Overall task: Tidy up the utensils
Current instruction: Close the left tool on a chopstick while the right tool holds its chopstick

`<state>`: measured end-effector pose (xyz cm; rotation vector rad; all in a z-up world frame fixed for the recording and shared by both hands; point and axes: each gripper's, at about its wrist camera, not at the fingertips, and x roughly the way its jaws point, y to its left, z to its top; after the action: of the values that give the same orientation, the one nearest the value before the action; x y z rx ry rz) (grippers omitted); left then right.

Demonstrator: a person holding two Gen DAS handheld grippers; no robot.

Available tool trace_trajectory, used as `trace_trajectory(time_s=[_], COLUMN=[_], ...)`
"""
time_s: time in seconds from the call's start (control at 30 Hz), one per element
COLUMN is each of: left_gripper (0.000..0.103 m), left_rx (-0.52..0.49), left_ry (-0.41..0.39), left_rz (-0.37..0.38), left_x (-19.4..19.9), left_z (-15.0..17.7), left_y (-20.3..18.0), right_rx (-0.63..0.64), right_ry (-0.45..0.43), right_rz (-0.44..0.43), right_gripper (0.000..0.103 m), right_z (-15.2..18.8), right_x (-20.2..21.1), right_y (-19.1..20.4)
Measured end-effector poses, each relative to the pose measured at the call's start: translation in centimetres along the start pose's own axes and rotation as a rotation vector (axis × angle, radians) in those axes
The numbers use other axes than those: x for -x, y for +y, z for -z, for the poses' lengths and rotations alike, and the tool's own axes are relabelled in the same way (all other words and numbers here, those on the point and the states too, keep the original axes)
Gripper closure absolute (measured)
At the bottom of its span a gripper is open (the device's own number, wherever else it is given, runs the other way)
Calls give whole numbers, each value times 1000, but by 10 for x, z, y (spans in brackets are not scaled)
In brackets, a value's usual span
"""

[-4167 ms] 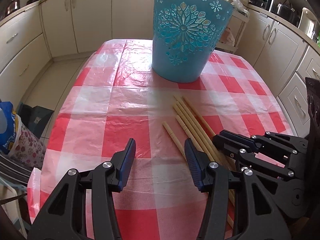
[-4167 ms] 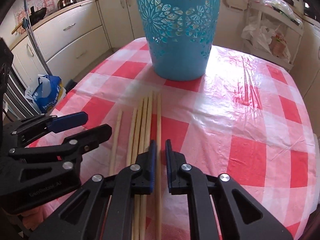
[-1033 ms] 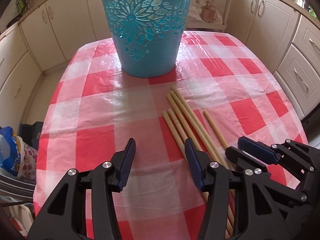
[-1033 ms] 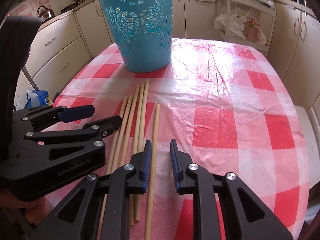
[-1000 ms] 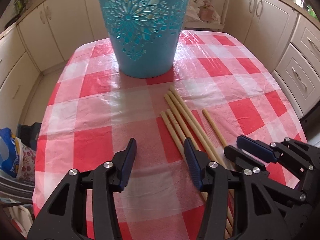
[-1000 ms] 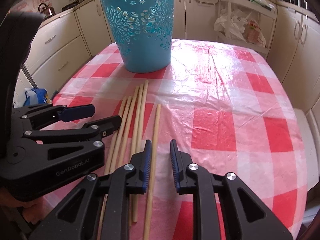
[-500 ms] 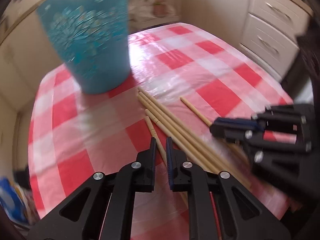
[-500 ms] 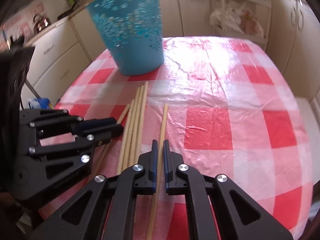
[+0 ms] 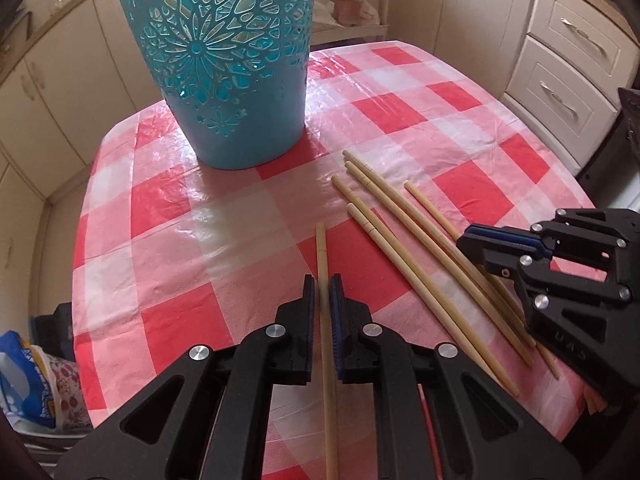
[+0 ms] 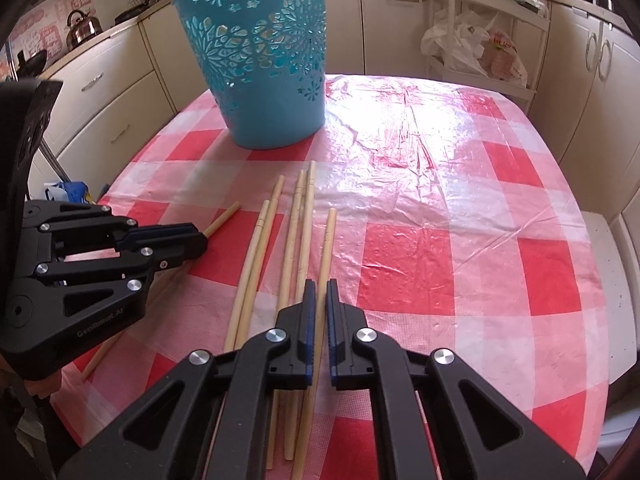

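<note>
the left gripper [image 9: 324, 292] is clamping one chopstick [image 9: 321, 256] between its blue pads, gripping it partway along so the far end is sticking out ahead of the fingers and the rest is running back under the gripper; that grip looks chosen so the stick can be swung up and dropped end-first into a container. the right gripper [image 10: 318, 300] is pinching another chopstick [image 10: 326, 248], the rightmost one of the row, in the same way, with its jaws drawn nearly together on the thin shaft. whether that stick is being lifted clear of the tablecloth [image 10: 440, 216] or is lying on it is hard to tell from this angle. the loose chopsticks [image 10: 280, 240] are lying side by side just left of the right gripper's fingers, between the two grippers, all pointing towards the basket. the blue basket [image 10: 264, 72] is standing upright well ahead of both grippers, at the far part of the table, likely as the place meant for the sticks. its rim is above the cameras, so its inside is not showing; through the cut-out pattern nothing is clearly visible in it.
</note>
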<state>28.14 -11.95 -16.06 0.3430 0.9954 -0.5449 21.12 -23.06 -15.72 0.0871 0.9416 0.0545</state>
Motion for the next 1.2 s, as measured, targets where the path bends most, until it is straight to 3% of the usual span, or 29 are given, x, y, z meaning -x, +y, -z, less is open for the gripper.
trace_trajectory(time_s=[0.23, 0.4, 0.6, 0.8, 0.93, 1.0, 1.2], left_gripper=[93, 70, 69, 70, 81, 97, 98], left_rx=[63, 100, 114, 121, 118, 122, 158], left_ry=[4, 1, -19, -38, -49, -49, -78], left_rz=[-58, -88, -92, -89, -74, -60, -16], left_x=[1, -1, 2, 2, 3, 3, 20], left_z=[0, 0, 4, 6, 6, 6, 7], left_y=[-3, 2, 2, 1, -1, -2, -1], right_rx=[-11, 45, 11, -64, -121, -158, -231], right_ry=[22, 27, -1, -16, -13, -11, -67], right_rz=[-9, 20, 12, -49, -100, -133, -219], right_gripper=[97, 97, 97, 97, 97, 97, 97], right_z=[-6, -5, 0, 2, 2, 3, 9], right_x=[2, -2, -1, 1, 1, 3, 25], right_y=[-5, 1, -2, -13, -21, -26, -29])
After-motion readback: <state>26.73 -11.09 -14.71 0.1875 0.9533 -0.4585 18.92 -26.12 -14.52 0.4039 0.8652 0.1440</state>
